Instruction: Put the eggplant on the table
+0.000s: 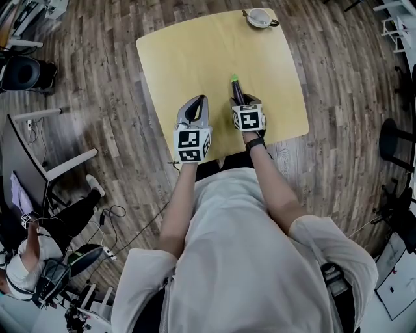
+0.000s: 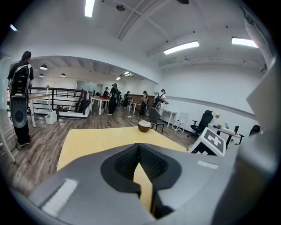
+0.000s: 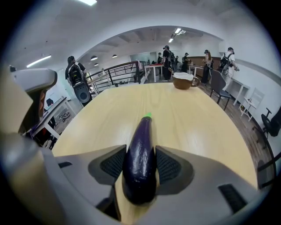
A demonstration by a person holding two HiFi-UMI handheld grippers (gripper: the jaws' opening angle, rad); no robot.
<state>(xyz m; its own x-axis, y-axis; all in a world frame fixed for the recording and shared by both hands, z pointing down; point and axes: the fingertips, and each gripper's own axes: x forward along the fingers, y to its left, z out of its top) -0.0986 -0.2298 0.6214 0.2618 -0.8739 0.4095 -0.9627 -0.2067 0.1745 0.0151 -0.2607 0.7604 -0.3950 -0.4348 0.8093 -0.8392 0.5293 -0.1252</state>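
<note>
Bench: the pale yellow bench [image 1: 195,58] with rounded corners lies ahead of both hands.
Right hand-held gripper: the right hand-held gripper [image 3: 140,154] pinches the eggplant at its thick end, one ribbed pad on each flank. It tilts steeply down over the bench's near part.
Left hand-held gripper: the left hand-held gripper [image 2: 139,146] hovers just beside the right one. Its tips are pressed together with nothing between them.
Eggplant: the dark purple eggplant [image 3: 141,132] sits in the right grip, above the bench near its front edge. Whether it touches the wood I cannot tell.
Long axis: it runs straight out along the jaws, away from the person, green tip foremost.
Coming move: likely a small descent, then spreading the jaws, which would lay it lengthwise. Only the right hand is involved.
Cup: a brown cup [image 1: 260,17] on a saucer stands at the far edge, well apart from the eggplant.
Writing: none is legible. There are only black-and-white square markers on each marker cube [image 1: 248,119].
</note>
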